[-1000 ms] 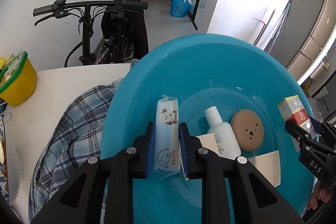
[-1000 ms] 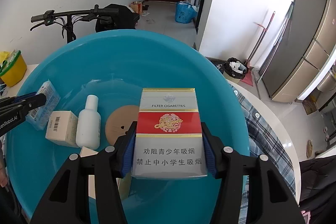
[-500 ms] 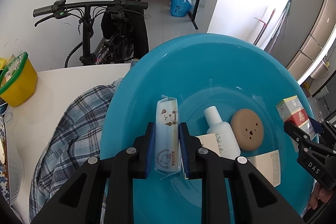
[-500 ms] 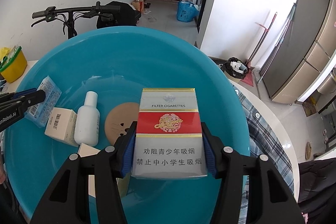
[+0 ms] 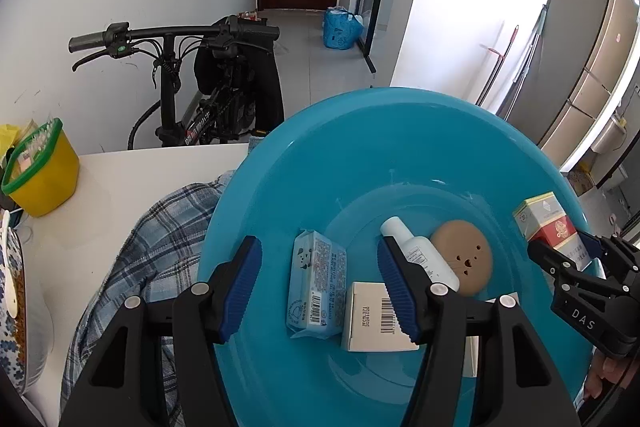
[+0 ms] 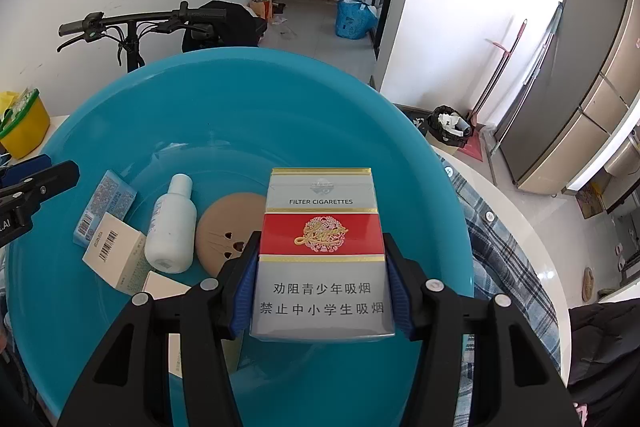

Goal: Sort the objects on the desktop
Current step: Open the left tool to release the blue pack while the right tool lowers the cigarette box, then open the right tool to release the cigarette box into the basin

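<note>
The left gripper is spread wide over the blue basin, grasping nothing. One light-blue tissue pack lies flat on the basin floor between its fingers, touching neither. Just beside the pack, by the right finger, lies one white box with a barcode; a second pale box shows partly under it in the right wrist view. Beyond the right finger lie one white bottle and one tan round disc, touching each other.

The right gripper is clenched on one cigarette pack, held upright between both fingers above the basin's right side. One plaid shirt lies under the basin on the white table, with one yellow tub far left.
</note>
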`<action>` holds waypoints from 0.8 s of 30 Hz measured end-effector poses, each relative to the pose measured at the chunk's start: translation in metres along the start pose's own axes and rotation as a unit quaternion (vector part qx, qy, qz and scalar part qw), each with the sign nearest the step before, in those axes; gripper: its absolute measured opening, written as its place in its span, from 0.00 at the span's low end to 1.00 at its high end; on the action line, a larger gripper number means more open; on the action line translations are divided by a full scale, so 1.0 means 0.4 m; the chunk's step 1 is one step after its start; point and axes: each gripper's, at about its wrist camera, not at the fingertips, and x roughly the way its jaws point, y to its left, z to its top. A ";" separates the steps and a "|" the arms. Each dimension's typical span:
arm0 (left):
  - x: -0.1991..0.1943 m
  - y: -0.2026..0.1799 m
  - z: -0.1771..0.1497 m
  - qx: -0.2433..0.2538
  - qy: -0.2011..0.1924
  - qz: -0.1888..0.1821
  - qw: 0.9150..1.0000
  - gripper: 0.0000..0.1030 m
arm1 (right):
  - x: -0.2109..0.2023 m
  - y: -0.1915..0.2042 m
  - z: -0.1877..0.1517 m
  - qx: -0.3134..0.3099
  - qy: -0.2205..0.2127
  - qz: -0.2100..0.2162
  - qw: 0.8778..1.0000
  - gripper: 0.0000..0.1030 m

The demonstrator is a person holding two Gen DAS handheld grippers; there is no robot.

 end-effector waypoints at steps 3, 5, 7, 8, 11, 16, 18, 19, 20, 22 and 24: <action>0.001 0.004 0.002 -0.001 0.002 0.002 1.000 0.61 | 0.000 -0.004 0.002 0.005 0.001 0.000 1.000 0.52; 0.002 0.004 0.002 -0.001 0.003 0.002 1.000 0.61 | 0.002 -0.005 0.003 0.004 0.001 -0.001 1.000 0.52; 0.002 0.001 0.001 0.001 0.003 0.003 1.000 0.61 | 0.003 -0.006 0.004 0.007 0.002 -0.003 1.000 0.53; 0.002 -0.001 0.000 0.002 0.003 0.003 1.000 0.61 | 0.003 -0.007 0.004 0.007 0.002 -0.003 1.000 0.53; -0.001 -0.003 -0.001 0.006 0.001 0.001 1.000 0.61 | 0.002 -0.010 0.005 0.009 0.001 -0.001 1.000 0.54; -0.010 -0.002 0.001 0.008 -0.007 -0.002 1.000 0.61 | -0.013 -0.014 0.010 0.014 -0.010 -0.001 1.000 0.57; -0.018 -0.002 0.002 0.006 -0.012 -0.006 1.000 0.61 | -0.023 -0.015 0.012 0.016 -0.017 -0.001 1.000 0.57; -0.023 -0.002 0.003 0.006 -0.015 -0.010 1.000 0.61 | -0.028 -0.015 0.013 0.017 -0.020 -0.001 1.000 0.57; -0.026 -0.003 0.004 0.006 -0.016 -0.012 1.000 0.61 | -0.034 -0.014 0.014 0.017 -0.025 -0.001 1.000 0.57; -0.033 -0.005 0.005 0.006 -0.021 -0.014 1.000 0.61 | -0.050 -0.013 0.019 0.021 -0.038 -0.003 0.999 0.57; -0.036 -0.006 0.007 0.008 -0.022 -0.012 1.000 0.62 | -0.067 -0.012 0.023 0.024 -0.049 0.000 0.999 0.57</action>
